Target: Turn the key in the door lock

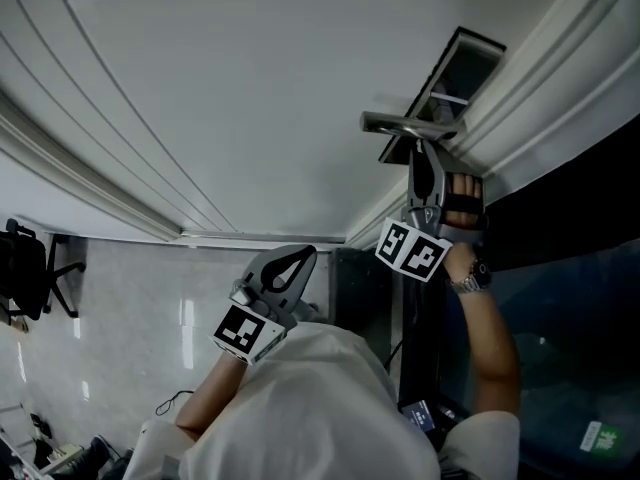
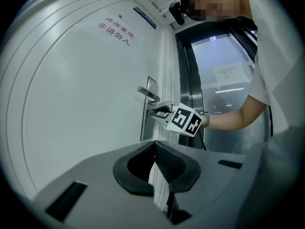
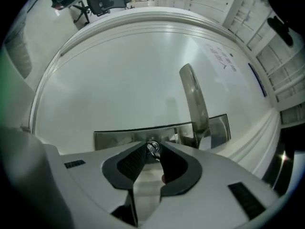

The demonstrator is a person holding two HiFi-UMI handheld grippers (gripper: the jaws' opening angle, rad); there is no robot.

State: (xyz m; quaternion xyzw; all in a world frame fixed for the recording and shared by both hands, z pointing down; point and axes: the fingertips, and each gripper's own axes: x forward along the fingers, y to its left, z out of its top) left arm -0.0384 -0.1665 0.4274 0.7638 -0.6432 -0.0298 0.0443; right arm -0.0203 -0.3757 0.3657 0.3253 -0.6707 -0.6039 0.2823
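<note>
Idleness marks the near side. The left gripper hangs close to the person's white shirt, its tips drawn together on nothing. It is probably held back because turning a key is one-handed work, and a second tool would only crowd the lock.

To the right, a forearm with a wristwatch reaches away from the body and carries the right gripper up to the door. Its fingers are clenched on the key. In the right gripper view the metal bow and its ring sit pinched right at the tips, with the pads behind them empty. Gripping so far forward looks deliberate, since the jaws can reach the bow without the gripper body fouling the lever handle just beside it.

The key appears seated in the lock plate, near the door's right edge and below the handle as the left gripper view shows it. The plate lies sideways across the right gripper's own view, which suggests a rolled wrist and a turn partway through.

Farther up the door, a sign in red characters sits well clear of the work.
</note>
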